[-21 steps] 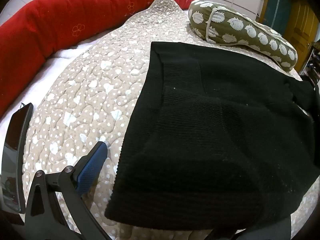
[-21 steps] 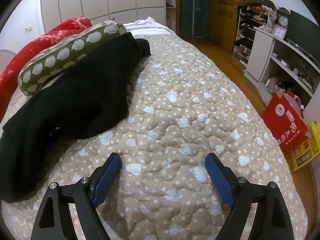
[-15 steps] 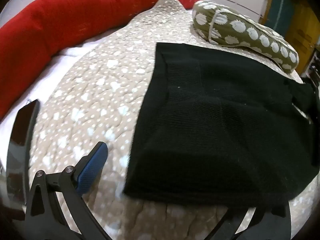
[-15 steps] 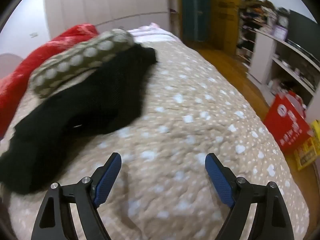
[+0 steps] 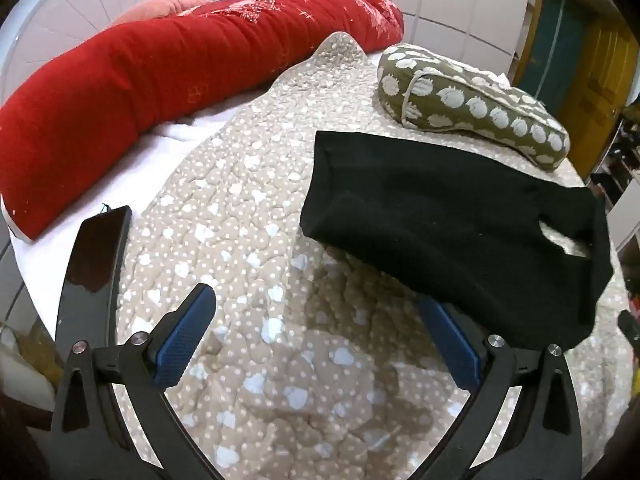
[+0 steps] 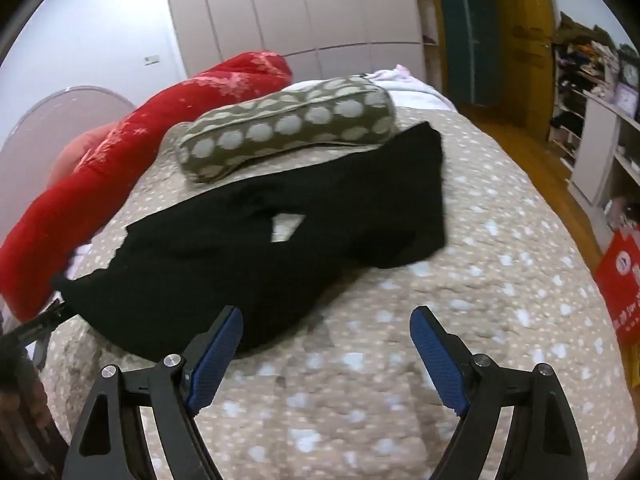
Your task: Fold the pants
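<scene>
Left gripper (image 5: 316,330): black angular frame, blue textured pads (image 5: 182,342), silver screws.
Right gripper (image 6: 326,344): matched it, with black frame, blue ridged pads (image 6: 438,364), silver screws.

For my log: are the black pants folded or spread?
Folded: the black pants lie doubled, a compact bundle on the quilt.

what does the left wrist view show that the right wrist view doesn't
Only the left wrist view shows the dark phone lying on the white sheet, and the left gripper, open and empty.

Only the right wrist view shows the shelves, the red bag on the wooden floor, and the right gripper, open and empty.

Both show the black pants on the dotted quilt, with the olive pillow and the red bolster beyond.
</scene>
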`<action>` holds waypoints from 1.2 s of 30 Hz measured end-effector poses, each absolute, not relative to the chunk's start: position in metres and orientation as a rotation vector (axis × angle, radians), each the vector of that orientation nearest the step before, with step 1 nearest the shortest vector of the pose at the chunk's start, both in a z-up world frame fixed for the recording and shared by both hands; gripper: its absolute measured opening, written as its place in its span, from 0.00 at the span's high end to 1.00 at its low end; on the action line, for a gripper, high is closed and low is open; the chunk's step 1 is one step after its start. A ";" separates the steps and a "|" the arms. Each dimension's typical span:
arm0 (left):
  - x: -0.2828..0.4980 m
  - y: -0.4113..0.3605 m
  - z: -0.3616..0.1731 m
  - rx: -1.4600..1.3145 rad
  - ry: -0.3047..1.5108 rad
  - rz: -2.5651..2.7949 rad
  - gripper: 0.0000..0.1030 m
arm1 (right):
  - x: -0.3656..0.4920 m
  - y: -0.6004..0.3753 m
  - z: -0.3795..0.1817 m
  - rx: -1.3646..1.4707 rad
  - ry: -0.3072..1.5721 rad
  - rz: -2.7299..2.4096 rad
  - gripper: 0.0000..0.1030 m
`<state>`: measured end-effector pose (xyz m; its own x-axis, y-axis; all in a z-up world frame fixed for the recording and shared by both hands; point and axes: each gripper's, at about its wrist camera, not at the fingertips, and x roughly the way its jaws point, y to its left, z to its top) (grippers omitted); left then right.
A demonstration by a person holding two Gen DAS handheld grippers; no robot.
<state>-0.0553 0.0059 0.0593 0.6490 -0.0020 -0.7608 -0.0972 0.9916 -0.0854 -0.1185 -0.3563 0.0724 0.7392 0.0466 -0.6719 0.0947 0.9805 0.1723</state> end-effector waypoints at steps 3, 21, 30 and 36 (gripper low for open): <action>-0.058 0.005 0.061 -0.129 0.862 0.045 0.01 | -0.116 -0.351 0.073 0.205 0.734 -0.009 0.18; -0.071 -0.004 0.090 -0.117 0.803 0.030 0.02 | -0.114 -0.328 0.076 0.180 0.750 0.017 0.18; -0.070 -0.010 0.081 -0.115 0.827 0.026 0.02 | -0.112 -0.333 0.071 0.199 0.765 0.006 0.18; -0.072 -0.009 0.066 -0.179 0.871 0.003 0.02 | -0.110 -0.335 0.066 0.209 0.782 0.012 0.18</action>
<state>-0.0721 -0.0090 0.0662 0.6451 -0.0702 -0.7609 -0.0754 0.9851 -0.1548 -0.1096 -0.3351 0.0662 0.7105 0.0885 -0.6981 0.0663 0.9792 0.1916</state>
